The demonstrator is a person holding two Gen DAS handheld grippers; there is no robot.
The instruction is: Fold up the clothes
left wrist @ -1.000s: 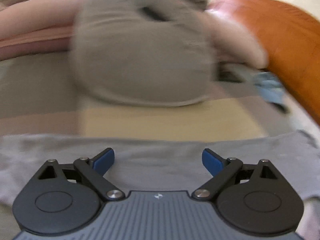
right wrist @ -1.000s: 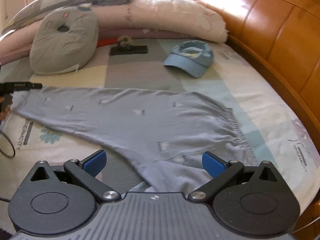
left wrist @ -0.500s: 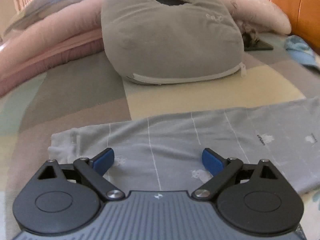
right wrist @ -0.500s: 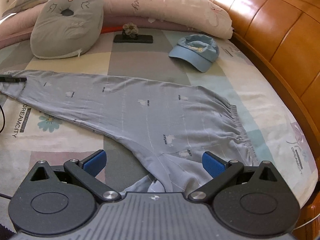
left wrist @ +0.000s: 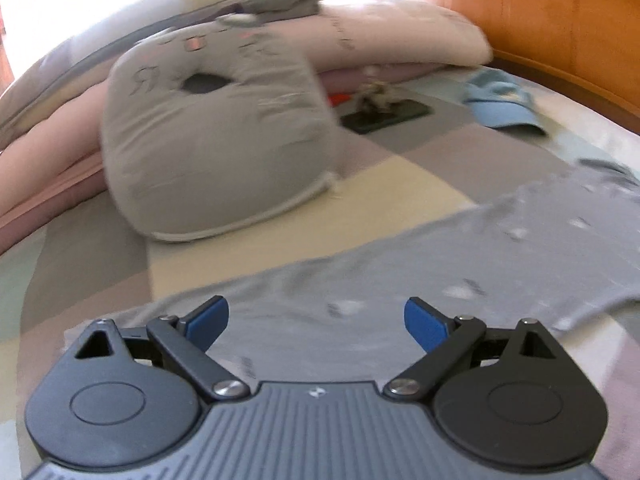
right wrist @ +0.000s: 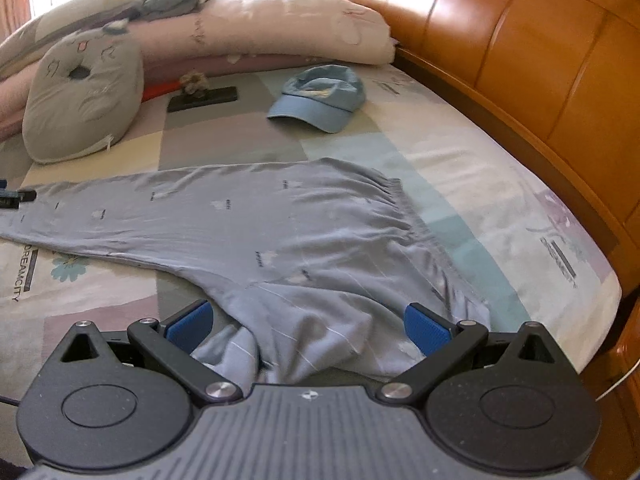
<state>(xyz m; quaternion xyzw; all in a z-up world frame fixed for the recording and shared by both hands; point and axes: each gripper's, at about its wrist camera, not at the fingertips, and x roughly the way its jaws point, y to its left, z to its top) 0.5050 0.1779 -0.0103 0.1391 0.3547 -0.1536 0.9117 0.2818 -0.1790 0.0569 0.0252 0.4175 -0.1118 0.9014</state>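
Moving your left tongs along the pant leg, you are changing what they see. Half a second ago the leg's end lay flat right under them and the picture was sharp. Now the picture is blurry and tilted, and the cloth is running off to the right. That means you are still hunting for the spot to grab, and no fold is started yet.

The pants are lying spread out on the bed. One leg is reaching left toward the left tongs, whose tip is peeking in at the left edge of the right view. The waistband is sitting on the right side, near the wooden headboard. The other leg is bunching up under your right tongs.

Your left tongs are wide apart, holding nothing, hovering low over the leg and leaning a bit to one side. Your right tongs are wide apart too, sitting over the crumpled cloth with a hump of it rising between the blue pads. They are not pinching it yet. They are pointing across the bed toward the cap and the pillow.

I think you are getting ready to grab both ends so you can fold the pants.
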